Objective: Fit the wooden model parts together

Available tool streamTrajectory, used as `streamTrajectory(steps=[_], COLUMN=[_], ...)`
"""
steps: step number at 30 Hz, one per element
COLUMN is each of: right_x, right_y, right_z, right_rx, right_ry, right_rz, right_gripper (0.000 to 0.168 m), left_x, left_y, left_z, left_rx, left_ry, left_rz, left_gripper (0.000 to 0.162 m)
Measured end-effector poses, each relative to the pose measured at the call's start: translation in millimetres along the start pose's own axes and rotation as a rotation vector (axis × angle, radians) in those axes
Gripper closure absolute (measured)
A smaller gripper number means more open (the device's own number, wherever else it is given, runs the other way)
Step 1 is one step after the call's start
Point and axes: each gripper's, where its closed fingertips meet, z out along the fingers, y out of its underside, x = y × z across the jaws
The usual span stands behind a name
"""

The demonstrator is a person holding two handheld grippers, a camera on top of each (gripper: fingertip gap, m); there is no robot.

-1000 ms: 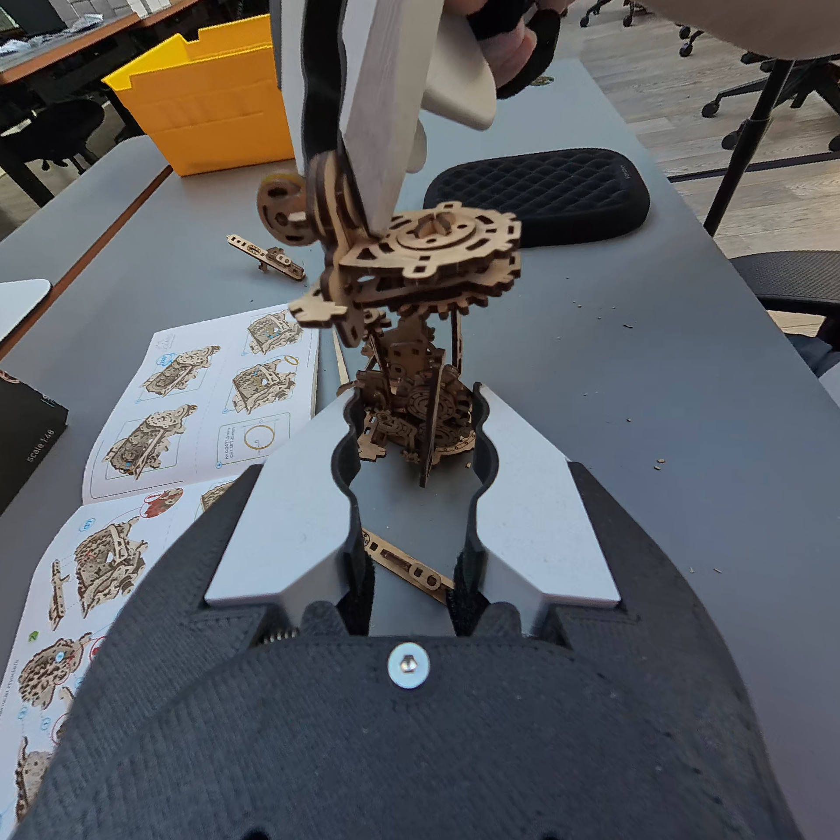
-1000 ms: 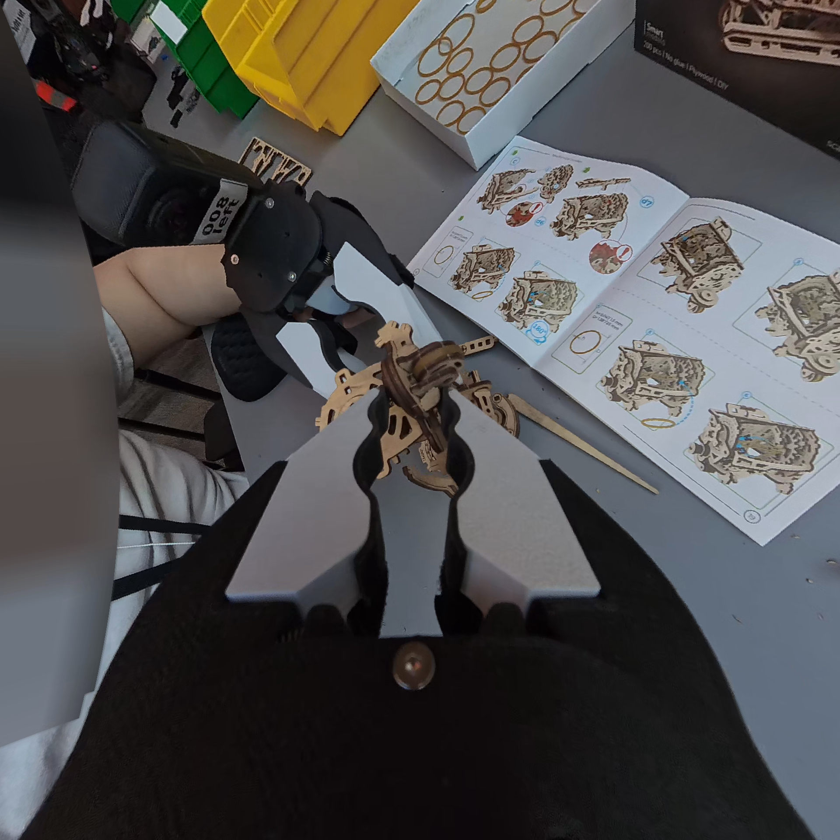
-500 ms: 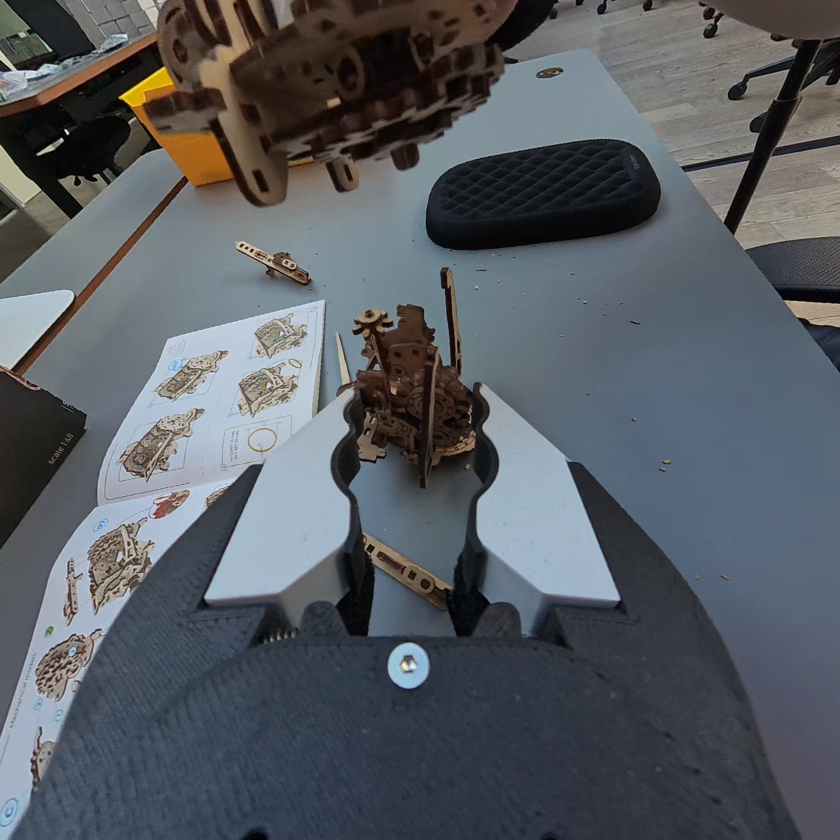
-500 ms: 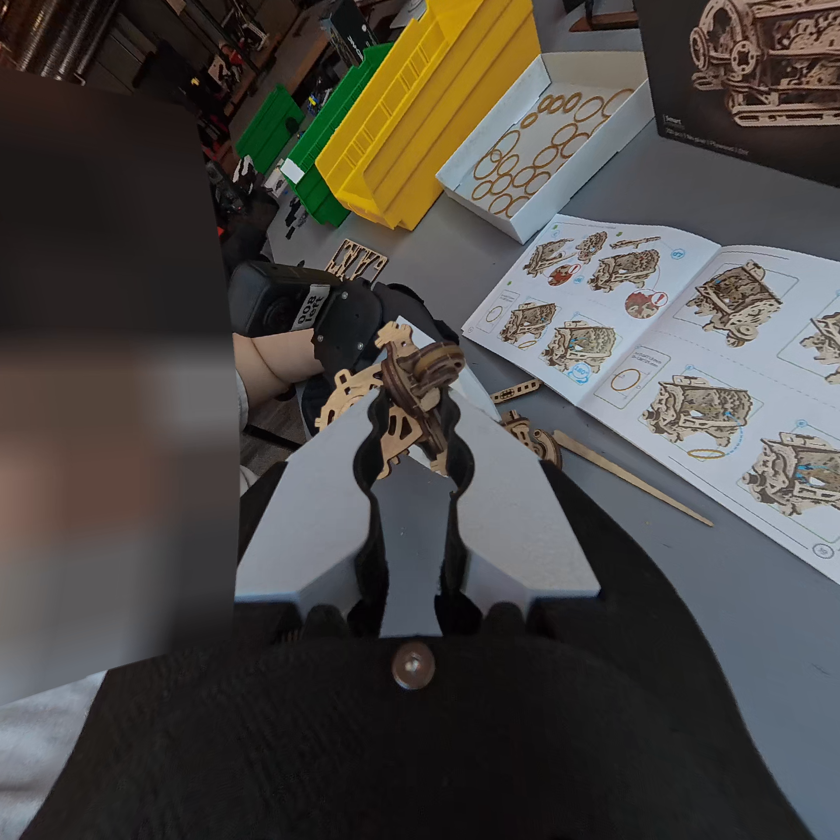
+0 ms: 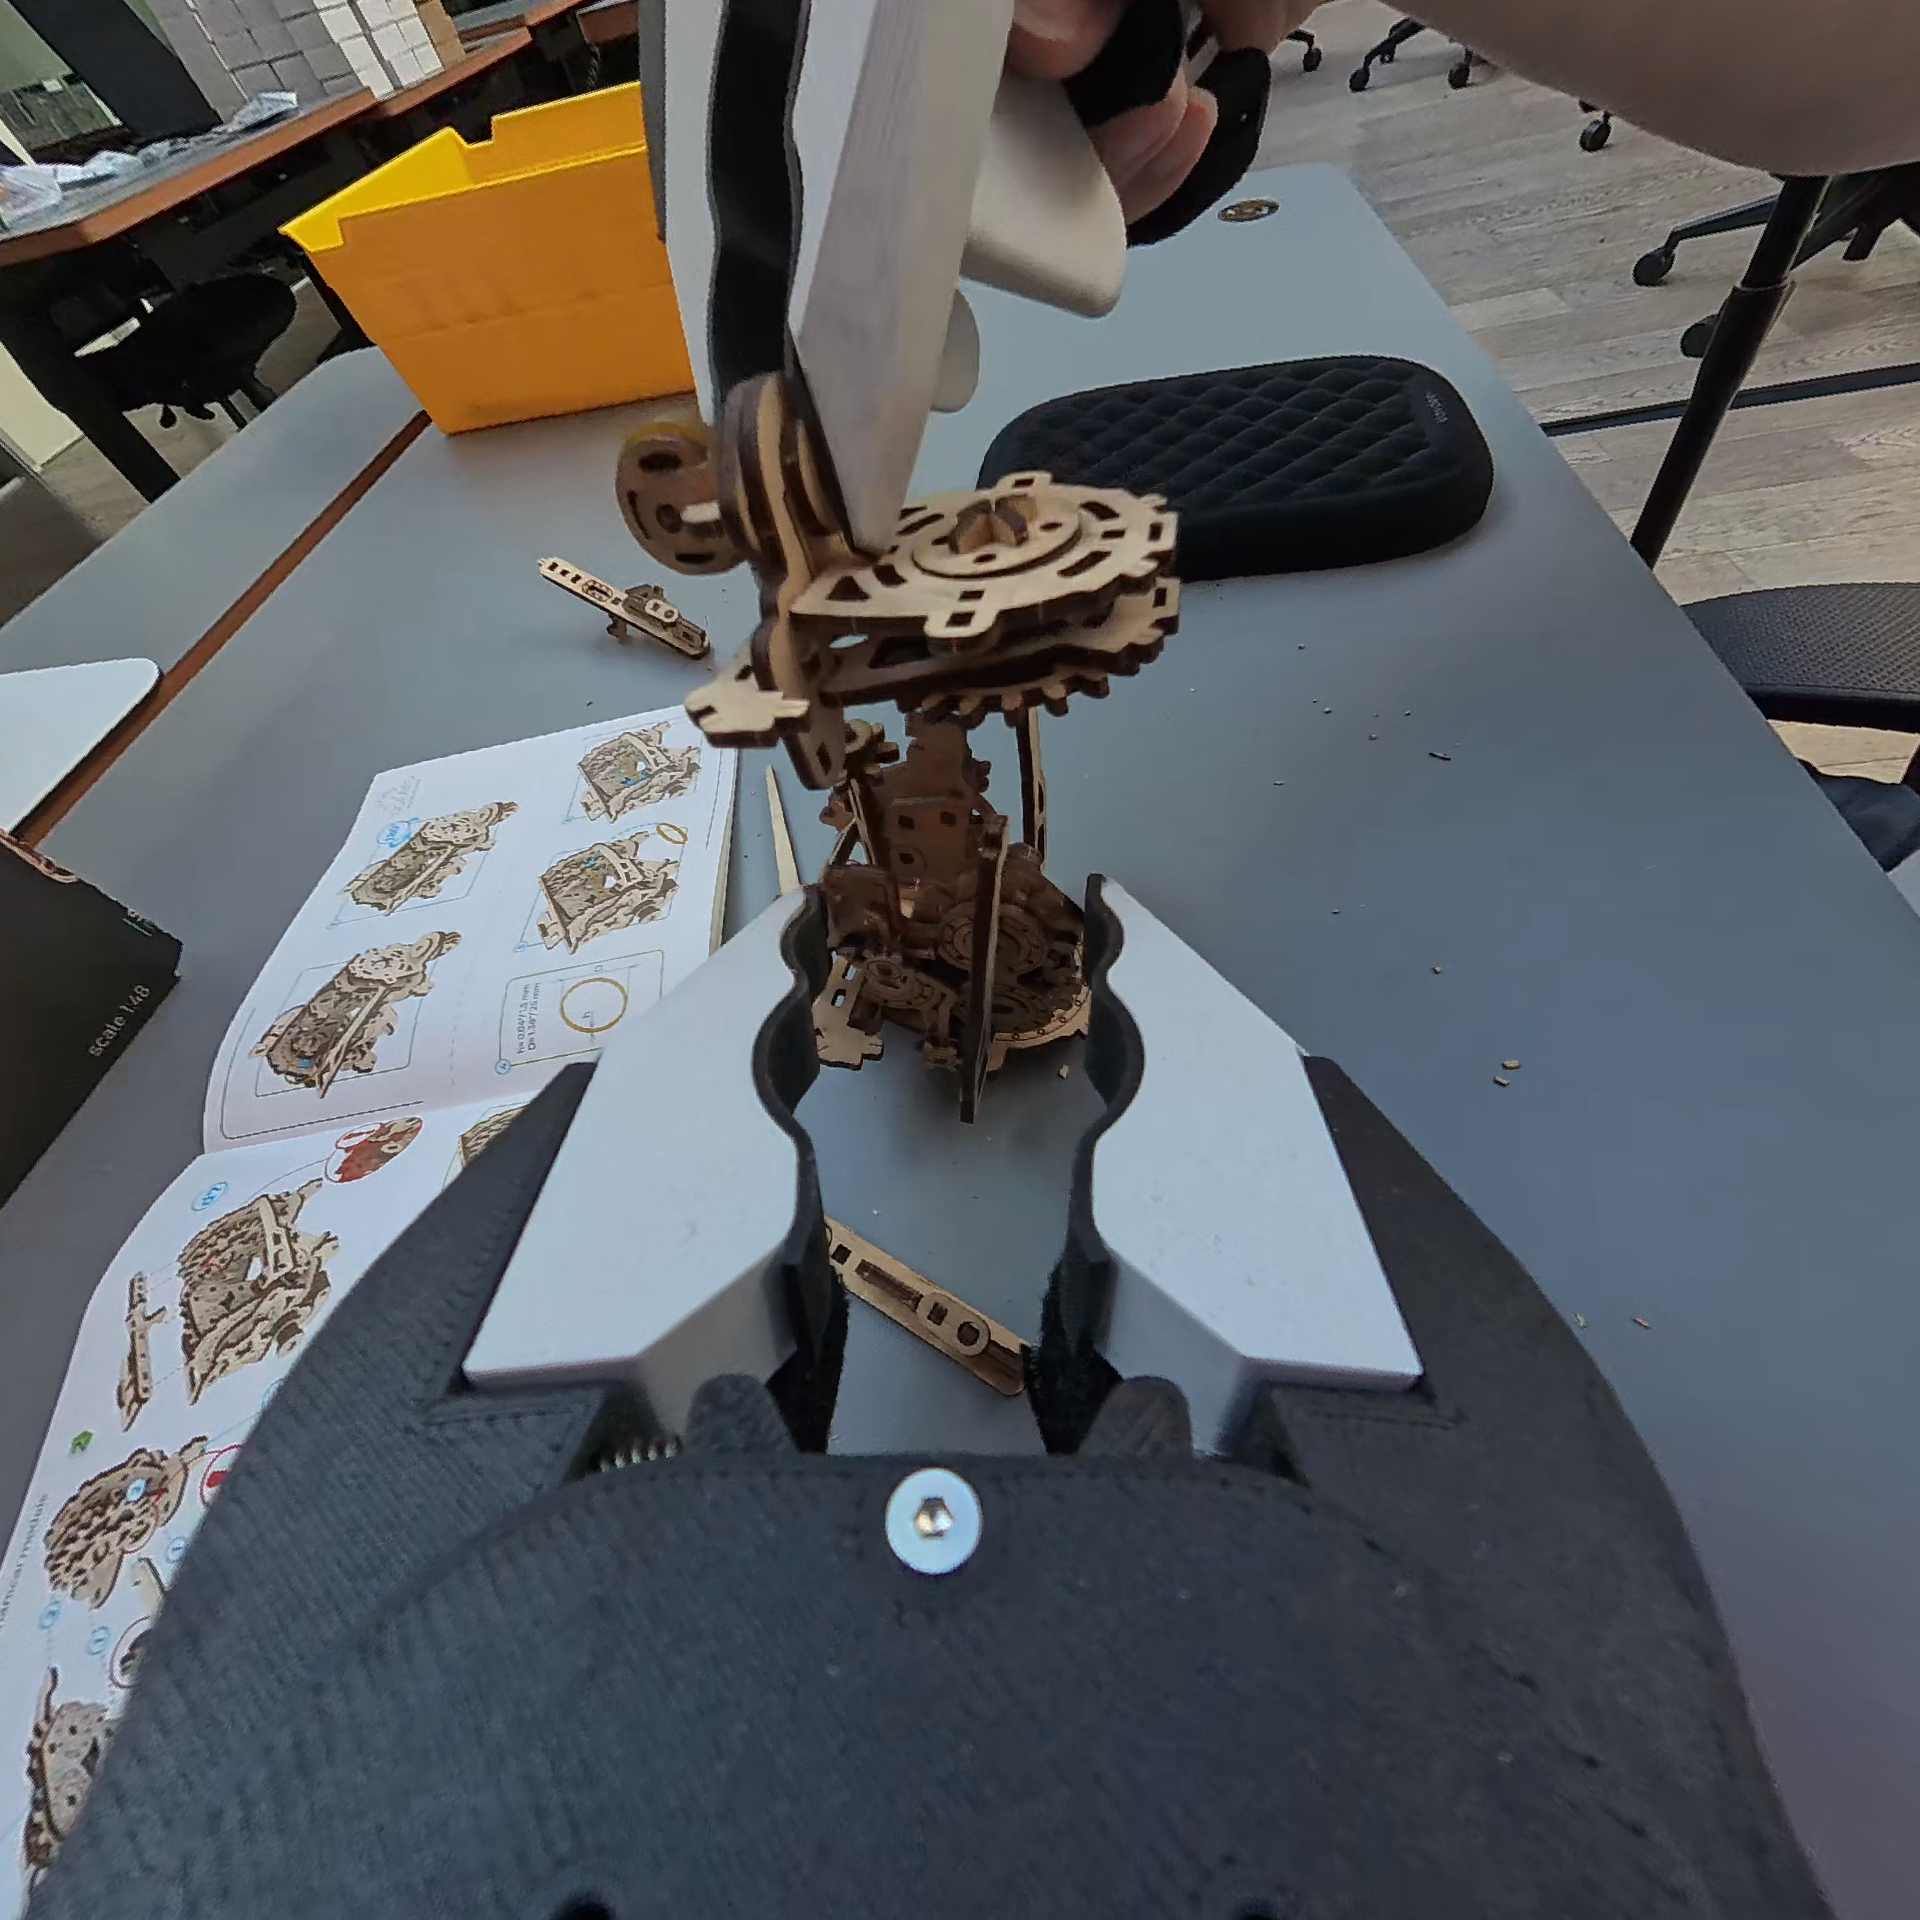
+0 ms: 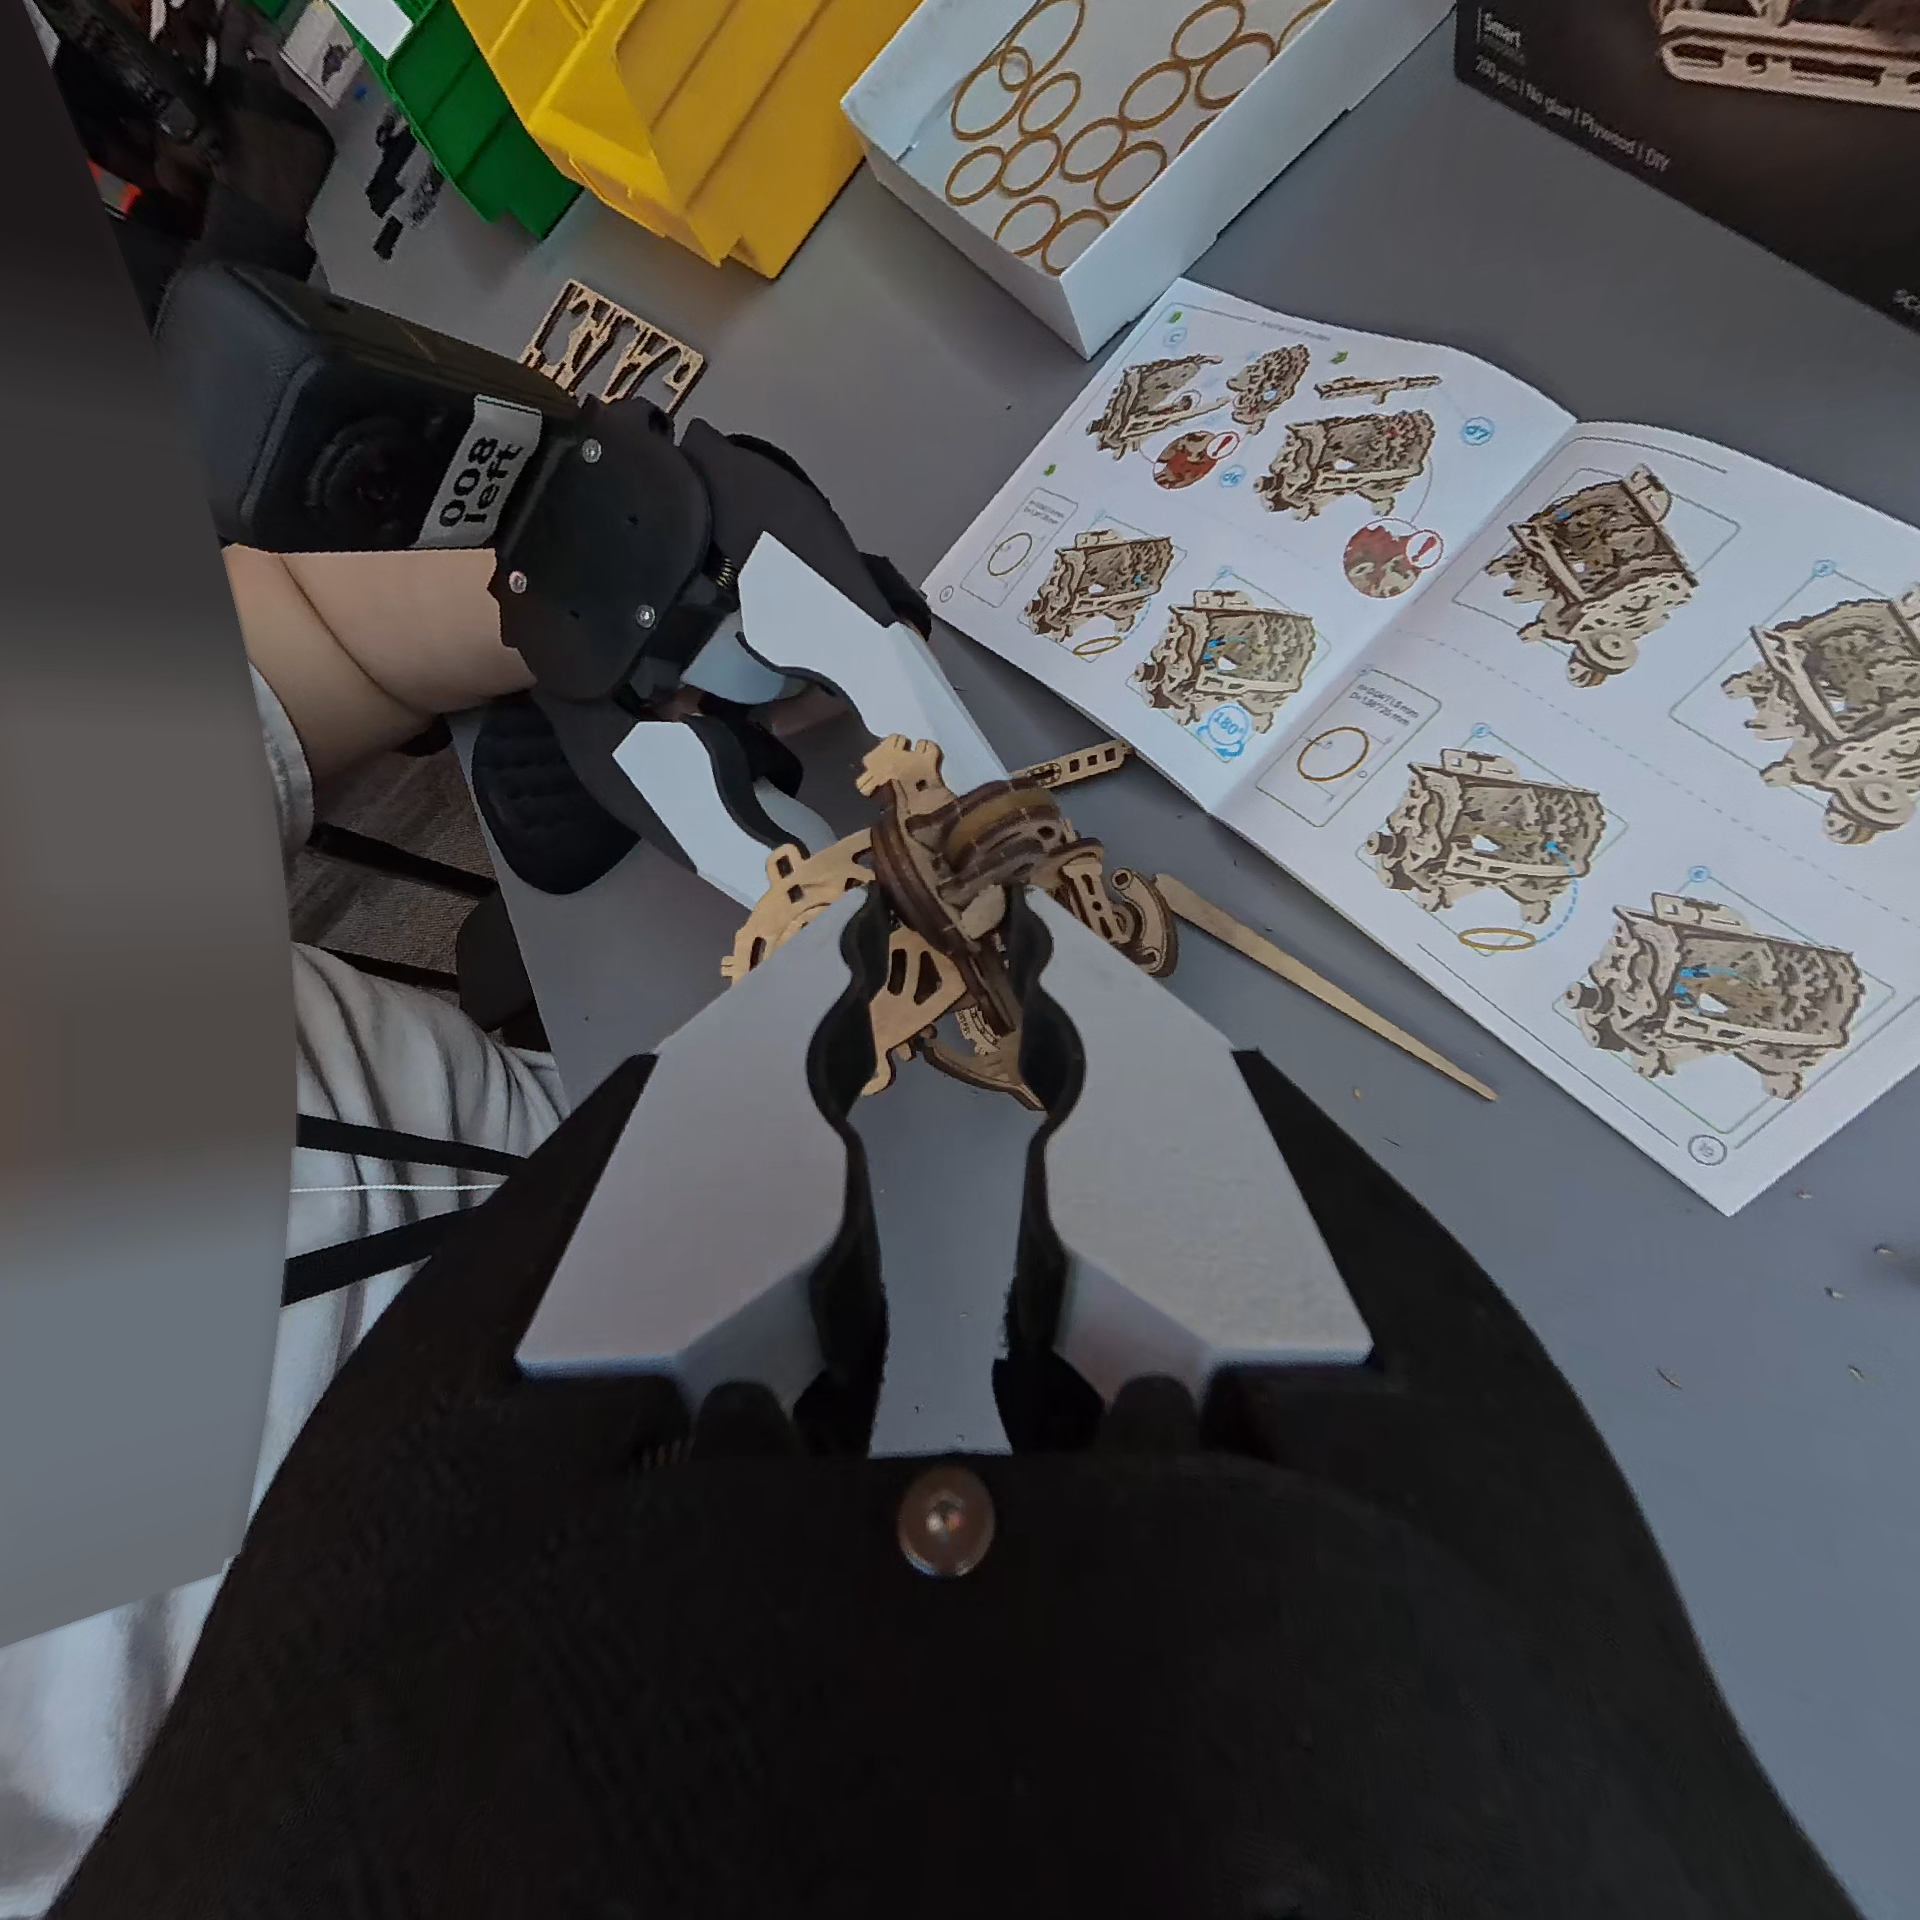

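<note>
My left gripper (image 5: 951, 914) is shut on the lower wooden gear assembly (image 5: 935, 935), which stands upright just above the grey table (image 5: 1455, 935). My right gripper (image 5: 800, 457) comes down from above. It is shut on the upper wooden part (image 5: 977, 613), a flat stack of toothed discs with a small wheel at its side. This part sits on top of the lower assembly's posts. In the right wrist view my right gripper (image 6: 945, 909) clamps the same part (image 6: 966, 862), and my left gripper (image 6: 862, 831) reaches in from the left, under it.
An open instruction booklet (image 5: 499, 914) lies to the left, with a pointed wooden stick (image 5: 779, 842) beside it. Loose wooden strips (image 5: 634, 613) (image 5: 925, 1309), a black padded rest (image 5: 1247, 457), a yellow bin (image 5: 499, 270), a white box of rubber bands (image 6: 1091, 156) and a black box (image 6: 1714, 135) are around. Tip to tip, the grippers are about 6 cm apart.
Half a second ago the right gripper held the upper part lifted clear above the lower assembly. Now it is back down on top of it. The left gripper has held still.
</note>
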Motion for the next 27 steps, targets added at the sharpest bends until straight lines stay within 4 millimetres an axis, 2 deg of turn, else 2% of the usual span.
streamTrajectory(steps=[7, 11, 18, 22, 27], right_x=[1, 2, 1, -3, -6], right_y=[0, 1, -1, -9, -23], right_z=[3, 7, 8, 7, 0], right_rx=[0.007, -0.012, -0.01, 0.016, 0.088], right_ry=[-0.006, 0.022, 0.055, 0.074, 0.076], right_rz=[0.039, 0.014, -0.015, -0.072, -0.14], right_gripper=[0.147, 0.148, 0.147, 0.148, 0.148], left_x=[1, 2, 3, 3, 5], left_y=[1, 2, 1, 2, 3], left_z=[1, 1, 1, 1, 2], left_rx=[-0.007, -0.008, 0.007, 0.007, -0.004], left_ry=[-0.002, 0.004, 0.027, 0.031, 0.033], left_rz=[0.005, 0.008, -0.031, -0.037, -0.024], left_gripper=[0.112, 0.117, 0.113, 0.112, 0.103])
